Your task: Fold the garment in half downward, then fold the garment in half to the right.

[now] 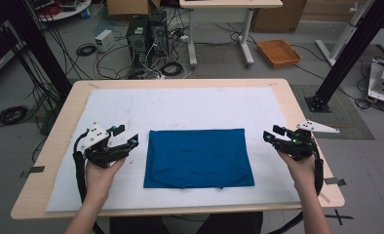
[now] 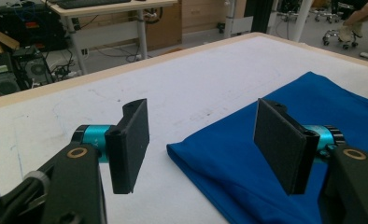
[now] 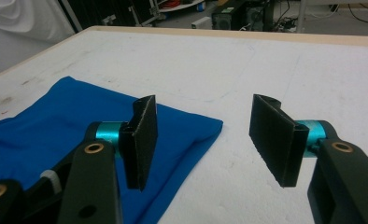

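The folded blue cloth (image 1: 199, 158) lies flat in the middle of the white worktop (image 1: 180, 105), its long axis running left to right between the 2 grippers. The left gripper (image 1: 125, 136) sits just off the cloth's left edge, close to it; the right gripper (image 1: 272, 133) stands a little farther off the right edge. Both point inward at the far corners. In the left gripper view the fingers (image 2: 130, 144) are spread wide with the near cloth corner ahead between them, untouched. In the right gripper view the fingers (image 3: 142, 140) are also apart and hold nothing.
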### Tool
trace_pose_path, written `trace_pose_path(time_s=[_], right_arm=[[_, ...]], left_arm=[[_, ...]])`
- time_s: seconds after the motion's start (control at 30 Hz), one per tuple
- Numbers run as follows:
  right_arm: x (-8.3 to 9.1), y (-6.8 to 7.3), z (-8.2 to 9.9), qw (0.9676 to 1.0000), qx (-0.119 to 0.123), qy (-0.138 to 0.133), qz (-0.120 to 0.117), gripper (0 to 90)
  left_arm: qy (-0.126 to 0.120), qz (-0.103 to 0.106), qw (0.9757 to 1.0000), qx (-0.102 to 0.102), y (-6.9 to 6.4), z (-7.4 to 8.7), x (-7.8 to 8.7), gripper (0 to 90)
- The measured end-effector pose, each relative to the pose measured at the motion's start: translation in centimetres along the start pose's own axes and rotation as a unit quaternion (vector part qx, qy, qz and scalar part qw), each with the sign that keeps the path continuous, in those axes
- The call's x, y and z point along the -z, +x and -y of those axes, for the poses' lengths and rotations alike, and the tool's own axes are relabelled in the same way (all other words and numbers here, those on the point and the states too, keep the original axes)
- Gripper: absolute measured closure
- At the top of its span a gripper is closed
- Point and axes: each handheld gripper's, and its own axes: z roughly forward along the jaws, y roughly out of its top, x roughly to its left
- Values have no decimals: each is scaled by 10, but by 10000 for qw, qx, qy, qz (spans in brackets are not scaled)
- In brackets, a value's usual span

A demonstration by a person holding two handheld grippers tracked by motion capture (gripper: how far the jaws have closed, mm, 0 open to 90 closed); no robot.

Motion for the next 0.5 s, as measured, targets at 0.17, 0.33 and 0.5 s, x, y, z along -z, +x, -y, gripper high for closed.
trace_pose_path(time_s=[0.17, 0.33, 0.5], right_arm=[[-1, 0, -1, 10000, 15, -22, -15, 421], [-4, 1, 0, 10000, 27, 13, -51, 418], [-4, 1, 0, 10000, 9, 19, -52, 412]], left_arm=[[150, -148, 9997, -82, -2, -2, 0, 296], [136, -121, 9998, -51, -2, -2, -1, 282], [98, 60, 9999, -17, -4, 0, -3, 286]])
